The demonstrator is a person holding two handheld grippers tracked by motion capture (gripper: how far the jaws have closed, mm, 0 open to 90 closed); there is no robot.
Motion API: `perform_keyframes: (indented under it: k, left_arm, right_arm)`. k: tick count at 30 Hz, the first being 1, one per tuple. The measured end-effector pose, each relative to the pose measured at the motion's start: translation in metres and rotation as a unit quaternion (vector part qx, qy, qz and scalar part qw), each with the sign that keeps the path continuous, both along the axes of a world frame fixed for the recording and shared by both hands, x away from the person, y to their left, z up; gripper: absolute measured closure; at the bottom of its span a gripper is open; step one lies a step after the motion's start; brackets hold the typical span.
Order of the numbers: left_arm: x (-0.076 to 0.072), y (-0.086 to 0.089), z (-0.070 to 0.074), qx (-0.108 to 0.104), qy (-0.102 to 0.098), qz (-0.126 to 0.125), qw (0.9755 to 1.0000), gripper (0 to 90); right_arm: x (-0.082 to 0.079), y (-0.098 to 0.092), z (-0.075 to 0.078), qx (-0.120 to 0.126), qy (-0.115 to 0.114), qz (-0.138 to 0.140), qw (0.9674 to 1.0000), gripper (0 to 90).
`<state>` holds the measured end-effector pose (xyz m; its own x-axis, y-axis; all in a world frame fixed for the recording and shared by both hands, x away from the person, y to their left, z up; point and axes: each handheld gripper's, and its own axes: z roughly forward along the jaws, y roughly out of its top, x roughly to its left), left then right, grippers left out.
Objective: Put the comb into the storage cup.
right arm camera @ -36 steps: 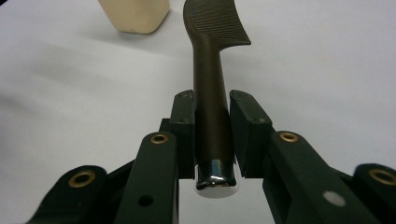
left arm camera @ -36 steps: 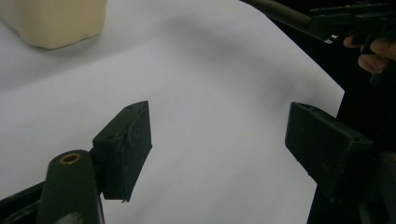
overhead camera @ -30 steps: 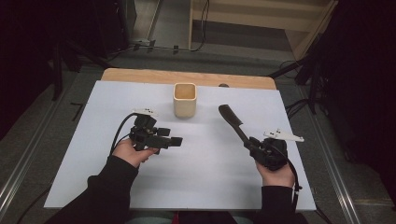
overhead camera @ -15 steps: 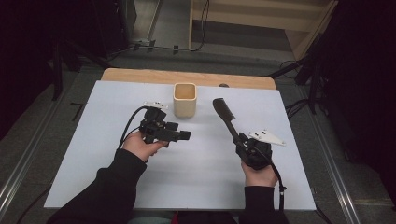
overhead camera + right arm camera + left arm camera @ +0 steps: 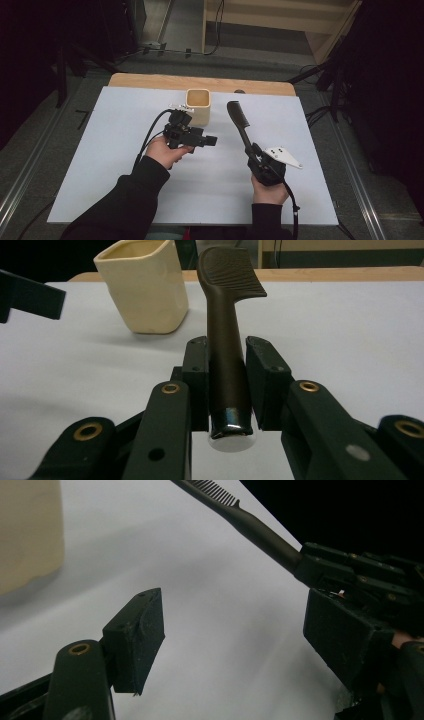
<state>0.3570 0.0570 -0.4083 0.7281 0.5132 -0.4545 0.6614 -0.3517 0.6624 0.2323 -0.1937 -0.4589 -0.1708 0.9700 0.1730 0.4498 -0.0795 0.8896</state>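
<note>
A: Where was the comb (image 5: 239, 123)?

B: Clamped by its handle in the right gripper (image 5: 253, 152), above the white table (image 5: 110, 165), toothed end pointing away from the person toward the far edge. In the right gripper view both pads pressed the handle (image 5: 226, 385) from either side, with the butt end sticking out toward the camera.

A: And the cup?

B: The cream cup (image 5: 198, 106) stood upright near the table's far edge, just left of the comb's head and apart from it. Its opening faced up; the high view showed nothing in it, though the interior looked shadowed.

A: Left gripper?

B: The left gripper (image 5: 210, 141) was held level, just in front of the cup, tips pointing toward the comb. One jaw pad (image 5: 137, 640) showed in its own view with nothing on it; jaws spread, nothing gripped.
</note>
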Motion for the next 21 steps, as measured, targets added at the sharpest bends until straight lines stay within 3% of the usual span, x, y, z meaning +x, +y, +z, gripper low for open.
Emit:
perform_keyframes:
  k: [12,21]
  left_arm:
    - [0.006,-0.022,0.005,-0.006,0.0,-0.008,1.0,26.5]
    - [0.01,-0.04,0.006,-0.005,0.0,-0.006,1.0,28.3]
  right_arm:
    - [-0.008,0.007,-0.005,-0.004,-0.034,-0.001,0.9994,70.5]
    - [-0.009,0.012,-0.011,0.0,-0.044,-0.009,0.999,70.4]
